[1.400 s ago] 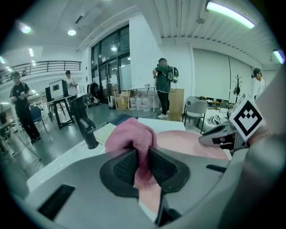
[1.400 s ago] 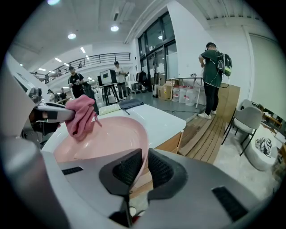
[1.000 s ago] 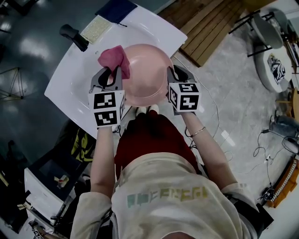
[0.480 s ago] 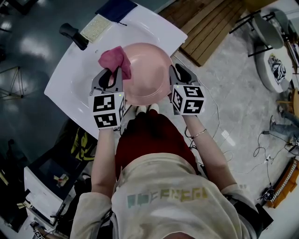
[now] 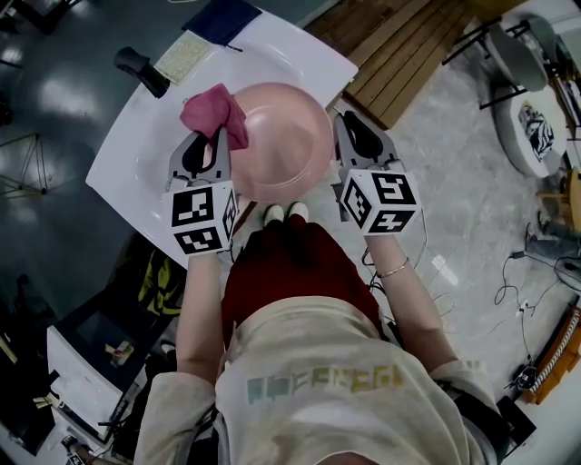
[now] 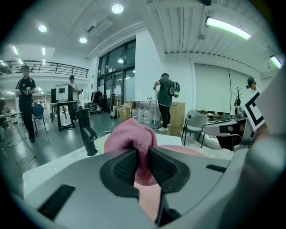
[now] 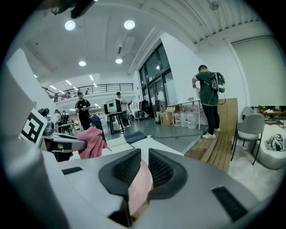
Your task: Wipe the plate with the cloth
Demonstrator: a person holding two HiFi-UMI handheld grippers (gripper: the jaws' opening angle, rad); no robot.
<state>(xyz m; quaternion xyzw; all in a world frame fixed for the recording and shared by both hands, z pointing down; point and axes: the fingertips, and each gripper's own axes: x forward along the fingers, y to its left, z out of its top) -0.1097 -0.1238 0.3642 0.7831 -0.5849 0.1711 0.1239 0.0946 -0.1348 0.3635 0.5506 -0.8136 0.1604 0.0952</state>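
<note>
A round pink plate [image 5: 281,145] is held up over the white sink basin [image 5: 150,154]. My right gripper [image 5: 339,136] is shut on the plate's right rim; in the right gripper view the pink plate edge [image 7: 139,185] sits pinched between the jaws. My left gripper [image 5: 220,138] is shut on a crumpled magenta cloth [image 5: 213,111], which rests against the plate's upper left rim. In the left gripper view the cloth [image 6: 133,137] bulges out above the jaws, with the plate [image 6: 149,201] just below and behind it.
A black faucet [image 5: 141,71] stands at the basin's far left. A pale sponge pad [image 5: 186,56] and a dark blue cloth [image 5: 222,18] lie at the far edge. Wooden planks [image 5: 408,54] are on the floor to the right. Several people stand in the hall behind.
The right gripper has shifted a little to the right and toward me along the plate's rim. The left gripper and cloth have edged slightly left. Both grips are unchanged.
</note>
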